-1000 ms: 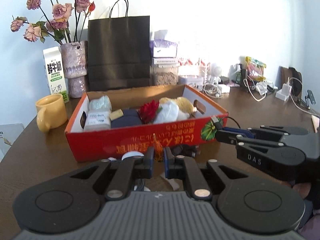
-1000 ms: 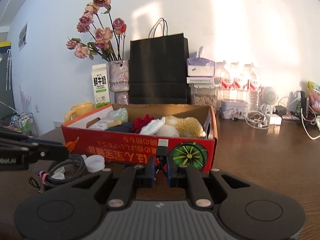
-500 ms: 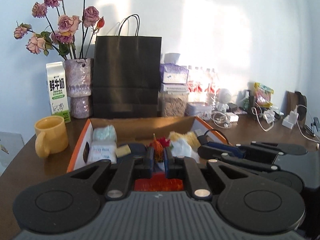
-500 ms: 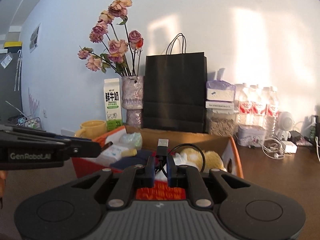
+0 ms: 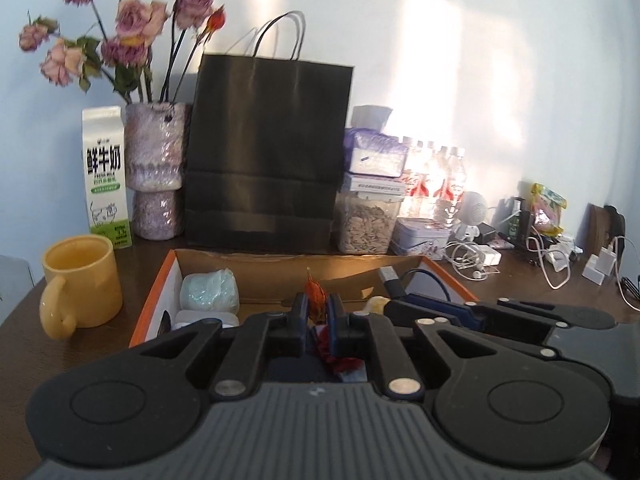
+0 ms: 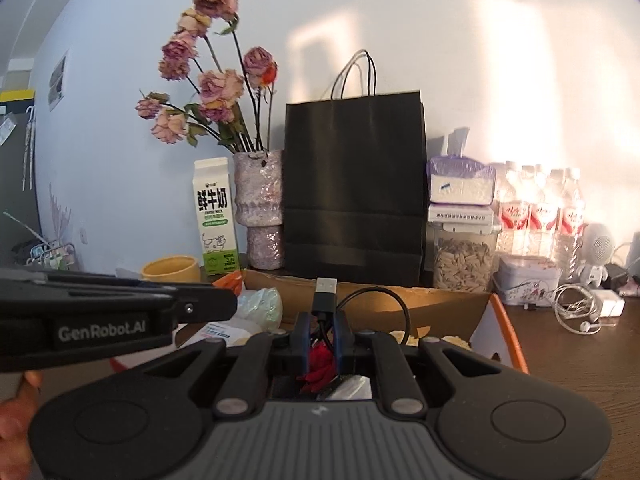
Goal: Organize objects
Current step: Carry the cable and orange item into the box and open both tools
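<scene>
The right tongs [image 6: 322, 330] sat at the lower centre of the frame, their jaws closed on a black USB cable [image 6: 324, 304] whose plug stood upright above the tips while the cord looped to the right. Directly behind them lay the open cardboard box [image 6: 452, 308] with an orange rim, holding a pale wrapped bundle [image 6: 262, 306] and a red flower [image 6: 320, 364] seen between the jaws. The left tongs [image 6: 218, 302] reached in from the left edge, an orange scrap at their tip. Along the wall in the upper half stood a milk carton [image 6: 214, 216], a vase of dried roses [image 6: 260, 208], a black paper bag [image 6: 354, 188] and water bottles [image 6: 540, 208]. A yellow mug [image 6: 170, 270] sat left of the box on the brown surface [image 6: 568, 360].
</scene>
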`<move>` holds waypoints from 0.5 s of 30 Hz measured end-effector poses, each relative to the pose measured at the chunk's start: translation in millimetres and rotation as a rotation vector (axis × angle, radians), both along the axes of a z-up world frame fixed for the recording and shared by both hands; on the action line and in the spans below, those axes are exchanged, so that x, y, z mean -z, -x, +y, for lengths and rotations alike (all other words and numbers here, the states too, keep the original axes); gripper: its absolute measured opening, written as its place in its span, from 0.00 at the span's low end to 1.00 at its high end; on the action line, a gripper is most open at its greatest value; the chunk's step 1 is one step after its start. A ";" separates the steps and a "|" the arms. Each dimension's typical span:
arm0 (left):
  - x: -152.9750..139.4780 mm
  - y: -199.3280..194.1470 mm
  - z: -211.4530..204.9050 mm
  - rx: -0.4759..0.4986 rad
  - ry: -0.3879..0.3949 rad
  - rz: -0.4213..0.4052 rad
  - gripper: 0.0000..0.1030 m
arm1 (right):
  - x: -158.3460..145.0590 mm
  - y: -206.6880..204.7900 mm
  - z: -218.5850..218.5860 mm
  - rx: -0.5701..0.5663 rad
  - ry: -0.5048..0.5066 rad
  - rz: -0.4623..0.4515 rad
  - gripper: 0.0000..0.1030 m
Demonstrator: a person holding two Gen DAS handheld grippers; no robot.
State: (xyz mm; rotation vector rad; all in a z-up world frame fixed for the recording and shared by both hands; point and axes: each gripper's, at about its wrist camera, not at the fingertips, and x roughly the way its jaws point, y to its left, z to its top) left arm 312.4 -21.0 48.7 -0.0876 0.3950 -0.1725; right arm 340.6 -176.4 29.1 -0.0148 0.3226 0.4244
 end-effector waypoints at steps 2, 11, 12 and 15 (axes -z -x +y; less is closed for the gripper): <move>3.1 -6.0 3.7 -0.003 0.003 0.010 0.10 | 2.9 -7.4 0.4 0.002 0.001 0.007 0.10; 9.2 -11.2 9.3 -0.113 -0.048 -0.003 1.00 | 17.2 -19.3 -10.6 0.065 0.009 0.050 1.00; 9.2 -11.6 9.7 -0.112 -0.048 0.001 1.00 | 16.4 -18.3 -11.3 0.067 0.007 0.047 1.00; 9.6 -11.9 9.7 -0.121 -0.050 0.009 1.00 | 15.3 -16.3 -11.7 0.074 0.012 0.039 1.00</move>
